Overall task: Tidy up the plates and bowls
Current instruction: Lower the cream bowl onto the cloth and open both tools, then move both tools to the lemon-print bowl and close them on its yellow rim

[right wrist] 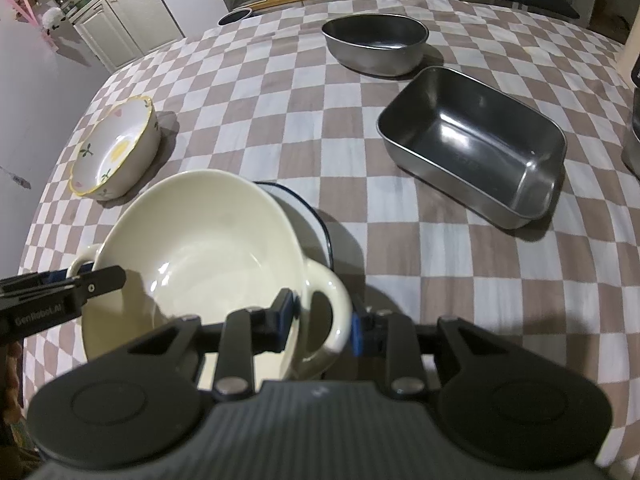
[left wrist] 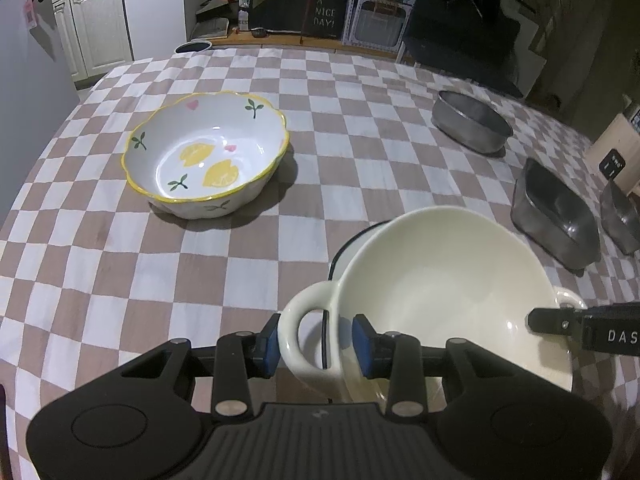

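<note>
Two grippers grasp the cream bowl (left wrist: 440,288) by opposite loop handles: left gripper (left wrist: 316,340) and right gripper (right wrist: 320,320) each pinching one, apparently firmly. Beneath it sits a blue-rimmed plate (right wrist: 308,216); beyond, leftward, the lemon bowl (left wrist: 208,152).

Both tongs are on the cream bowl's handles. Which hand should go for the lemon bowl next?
Left, probably. The lemon bowl sits on the left tongs' side of the cream bowl, across open cloth. The right tongs would have to cross over the cream bowl to reach it.
</note>
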`<state>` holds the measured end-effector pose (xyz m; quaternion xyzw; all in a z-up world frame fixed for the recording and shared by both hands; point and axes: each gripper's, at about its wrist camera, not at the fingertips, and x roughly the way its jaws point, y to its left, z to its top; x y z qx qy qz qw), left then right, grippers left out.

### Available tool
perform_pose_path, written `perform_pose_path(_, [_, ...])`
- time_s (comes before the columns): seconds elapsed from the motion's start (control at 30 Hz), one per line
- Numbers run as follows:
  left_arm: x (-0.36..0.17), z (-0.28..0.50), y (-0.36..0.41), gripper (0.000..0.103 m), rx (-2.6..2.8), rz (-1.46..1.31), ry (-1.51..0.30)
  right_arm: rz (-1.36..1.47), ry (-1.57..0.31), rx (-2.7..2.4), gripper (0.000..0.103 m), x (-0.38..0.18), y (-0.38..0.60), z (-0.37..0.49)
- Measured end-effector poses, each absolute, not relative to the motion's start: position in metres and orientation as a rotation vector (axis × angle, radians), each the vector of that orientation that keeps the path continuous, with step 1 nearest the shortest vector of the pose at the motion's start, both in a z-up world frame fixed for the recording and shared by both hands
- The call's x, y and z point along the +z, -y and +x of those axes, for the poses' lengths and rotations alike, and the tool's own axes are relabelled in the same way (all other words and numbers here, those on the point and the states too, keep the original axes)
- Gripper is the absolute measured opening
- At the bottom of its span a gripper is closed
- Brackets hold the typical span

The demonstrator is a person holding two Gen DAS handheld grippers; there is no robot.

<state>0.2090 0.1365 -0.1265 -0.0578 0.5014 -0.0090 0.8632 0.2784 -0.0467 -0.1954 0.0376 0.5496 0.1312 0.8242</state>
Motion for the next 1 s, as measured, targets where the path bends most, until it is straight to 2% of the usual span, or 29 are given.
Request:
perform_pose_path(0.1, [-0.127, 0.208, -0.134, 0.041, -0.018, -0.101, -1.064, 0.070, -1.165, 0.285, 0.034, -0.196, 0.047, 0.278])
perform_pose_path(0.27, [-0.128, 0.206, -0.130, 0.052, -0.004, -0.066, -1.093, 0.041, -1.162, 0.295, 0.037, -0.196, 0.045, 0.275])
perform_pose_path(0.57, [-0.122, 0.200, -0.127, 0.079, 0.007, -0.054, -1.085, 0.016, -1.163, 0.304, 0.072, -0.193, 0.051, 0.270])
perform_pose_path(0.63, [-0.122, 0.199, -0.126, 0.089, 0.006, -0.054, -1.087, 0.029, -1.162, 0.311, 0.084, -0.192, 0.054, 0.269])
perform_pose_path(0.73, [-0.120, 0.198, -0.126, 0.101, 0.016, -0.045, -1.081, 0.036, -1.144, 0.324, 0.093, -0.188, 0.056, 0.267])
perform_pose_path(0.83, [-0.116, 0.197, -0.127, 0.103, 0.036, -0.042, -1.055, 0.023, -1.114, 0.318, 0.102, -0.184, 0.057, 0.264])
perform_pose_path(1.0, [-0.097, 0.193, -0.133, 0.103, 0.073, -0.060, -1.004, 0.007, -1.026, 0.300, 0.103, -0.171, 0.061, 0.261])
